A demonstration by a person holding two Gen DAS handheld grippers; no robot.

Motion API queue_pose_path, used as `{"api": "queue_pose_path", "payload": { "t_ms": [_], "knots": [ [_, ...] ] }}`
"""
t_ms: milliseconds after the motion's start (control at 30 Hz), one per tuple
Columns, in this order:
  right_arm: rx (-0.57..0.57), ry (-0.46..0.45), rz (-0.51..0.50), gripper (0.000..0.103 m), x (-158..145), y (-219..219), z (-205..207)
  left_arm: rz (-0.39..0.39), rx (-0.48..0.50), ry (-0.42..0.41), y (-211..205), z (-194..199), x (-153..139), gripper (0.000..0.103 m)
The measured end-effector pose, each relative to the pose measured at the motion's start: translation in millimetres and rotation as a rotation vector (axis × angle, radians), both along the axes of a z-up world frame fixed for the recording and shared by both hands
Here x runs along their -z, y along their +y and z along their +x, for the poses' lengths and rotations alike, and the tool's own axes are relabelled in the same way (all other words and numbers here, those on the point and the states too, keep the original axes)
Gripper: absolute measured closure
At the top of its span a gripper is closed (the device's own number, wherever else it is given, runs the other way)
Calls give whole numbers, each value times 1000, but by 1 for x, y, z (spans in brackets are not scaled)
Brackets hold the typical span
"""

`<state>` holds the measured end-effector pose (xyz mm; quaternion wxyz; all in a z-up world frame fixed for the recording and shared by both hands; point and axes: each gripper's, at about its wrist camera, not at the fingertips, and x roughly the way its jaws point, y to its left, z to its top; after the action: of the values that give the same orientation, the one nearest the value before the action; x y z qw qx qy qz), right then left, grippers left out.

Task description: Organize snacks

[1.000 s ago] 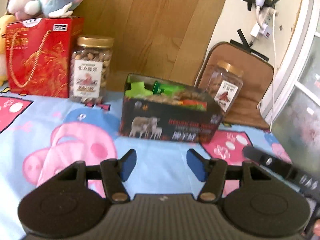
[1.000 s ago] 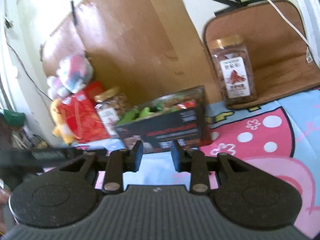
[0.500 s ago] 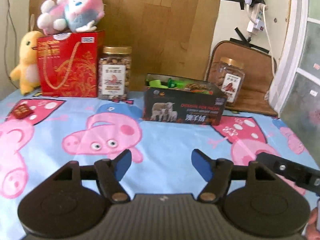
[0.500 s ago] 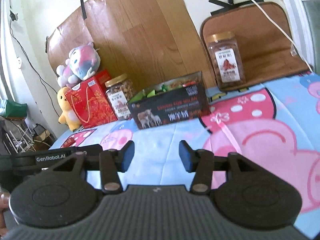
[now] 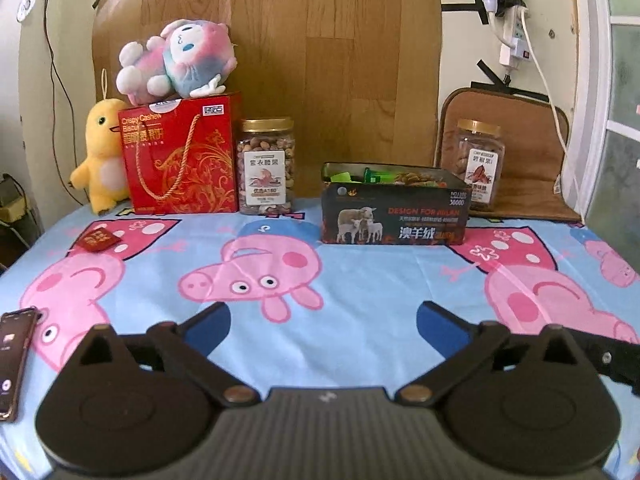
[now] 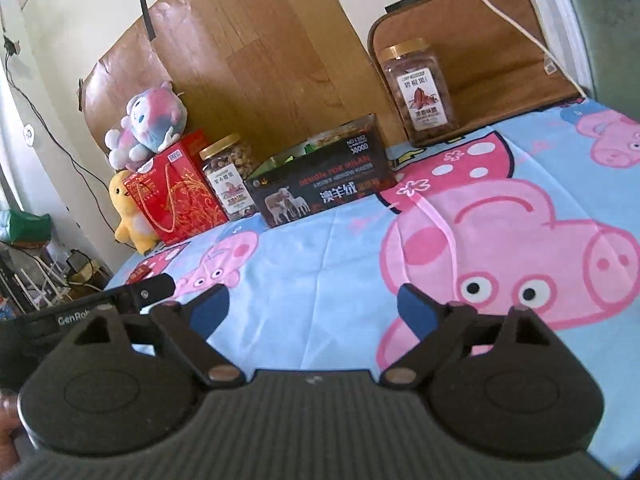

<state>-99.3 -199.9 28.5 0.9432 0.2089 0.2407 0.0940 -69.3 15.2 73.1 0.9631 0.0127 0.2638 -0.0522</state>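
Blue cartoon-pig tablecloth [image 5: 352,280] covers the whole table, backed by a wood-grain panel [image 5: 320,60] taped to a pale wall. Nearest the cameras, the left gripper [image 5: 323,326] has its blue-padded fingers [image 5: 210,330] spread wide with only cloth showing between them; its jaws have just been opening. The right gripper [image 6: 313,310] stands likewise, fingers [image 6: 414,310] far apart and empty, jaws also just opened. A dark smartphone [image 5: 14,360] lies at the table's left edge, near the left gripper, and a small red packet [image 5: 97,239] rests farther in on the cloth.

Toward the back of the table sits the black open-topped snack box printed with sheep [image 5: 394,218], holding green and orange snack packets (their exact kinds are too small to tell). Left of it stands a clear gold-lidded jar of nuts [image 5: 266,166], just beside a red gift bag with a gold cord handle [image 5: 180,156]. A pink-and-blue plush toy [image 5: 176,62] lies on top of the bag, and a yellow plush duck [image 5: 100,156] stands at its left. Behind the box to the right, a second clear gold-lidded jar [image 5: 478,164] stands on a brown cushion [image 5: 528,152].
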Motion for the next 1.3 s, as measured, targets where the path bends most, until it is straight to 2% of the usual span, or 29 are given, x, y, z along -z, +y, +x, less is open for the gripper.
{"api": "queue_pose_path", "payload": {
  "t_ms": [167, 400, 567, 700, 933, 1233, 1300],
  "knots": [
    [51, -2, -40, 1, 0, 4, -7, 23, -24, 14, -6, -3, 0, 0],
    [151, 14, -93, 0, 4, 5, -14, 164, -44, 34, -28, -5, 7, 0],
    [151, 33, -67, 0, 10, 4, -16, 170, -38, 23, -35, -10, 8, 0],
    [139, 73, -58, 0, 13, 7, -15, 210, -56, 2, -39, -13, 9, 0],
    [109, 82, -88, 0, 13, 12, -19, 124, -34, 57, -31, -13, 4, 0],
    [168, 2, -133, 0, 6, 10, -26, 84, -51, 86, -26, -15, 4, 0],
    [163, 10, -133, 0, 7, 10, -25, 83, -55, 89, -26, -16, 5, 0]
  ]
}}
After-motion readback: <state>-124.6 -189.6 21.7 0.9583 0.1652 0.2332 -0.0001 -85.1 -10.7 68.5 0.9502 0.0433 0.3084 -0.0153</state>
